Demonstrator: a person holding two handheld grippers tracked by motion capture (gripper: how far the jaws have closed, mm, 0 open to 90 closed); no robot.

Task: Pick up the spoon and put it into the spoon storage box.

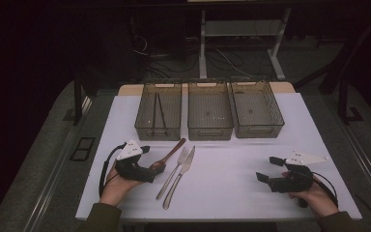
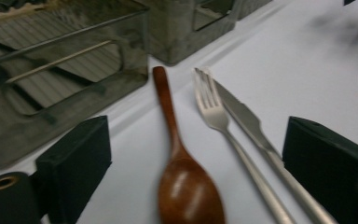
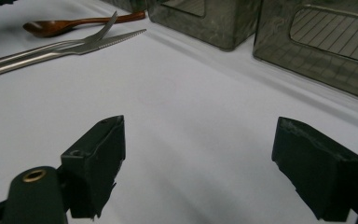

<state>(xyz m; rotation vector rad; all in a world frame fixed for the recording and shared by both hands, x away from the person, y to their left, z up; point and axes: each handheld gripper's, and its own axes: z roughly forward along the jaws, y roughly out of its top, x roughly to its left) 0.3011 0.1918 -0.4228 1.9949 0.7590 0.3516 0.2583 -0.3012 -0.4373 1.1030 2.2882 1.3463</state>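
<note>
A brown wooden spoon (image 1: 169, 153), a metal fork (image 1: 171, 176) and a metal knife (image 1: 187, 162) lie side by side on the white table (image 1: 232, 188), left of centre. My left gripper (image 1: 153, 162) is open, low over the table, with the spoon's bowl (image 2: 189, 191) between its jaws and touching neither. The fork (image 2: 214, 112) and knife (image 2: 247, 121) pass close to its right-hand jaw. My right gripper (image 1: 269, 168) is open at the right, jaws wide over bare table (image 3: 186, 121), holding nothing. The cutlery lies far off it: spoon (image 3: 74, 24), fork (image 3: 51, 46).
Three translucent grey bins stand in a row at the table's back: left (image 1: 157, 131), middle (image 1: 210, 130), right (image 1: 258, 129). A pair of dark chopsticks (image 1: 158, 113) lies in the left bin. Table edges lie close to both hands. Dark floor and a desk frame lie beyond.
</note>
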